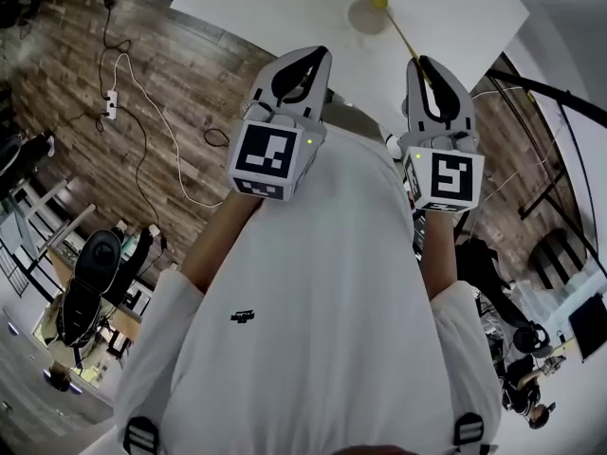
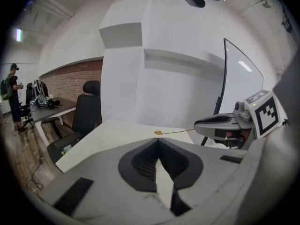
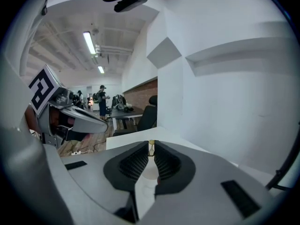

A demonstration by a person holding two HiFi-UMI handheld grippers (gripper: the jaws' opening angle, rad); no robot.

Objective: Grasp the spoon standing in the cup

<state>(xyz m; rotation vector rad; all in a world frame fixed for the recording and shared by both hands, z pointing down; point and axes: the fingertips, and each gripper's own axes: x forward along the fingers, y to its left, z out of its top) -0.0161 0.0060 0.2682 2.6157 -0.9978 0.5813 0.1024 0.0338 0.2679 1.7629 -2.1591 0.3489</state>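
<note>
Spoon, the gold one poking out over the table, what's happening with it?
A person has a gripper in each hand. The right gripper has its jaws shut on the thin handle of the gold spoon, holding it out above the white table. The left gripper is beside it, jaws together with nothing in them. No cup shows in any view.

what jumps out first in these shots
The thin yellow spoon catches the eye first: the right gripper is shut on its handle and holds it out over the white table, bowl end away from the person. Beside it, the left gripper is shut and empty, above the person's white shirt.
</note>
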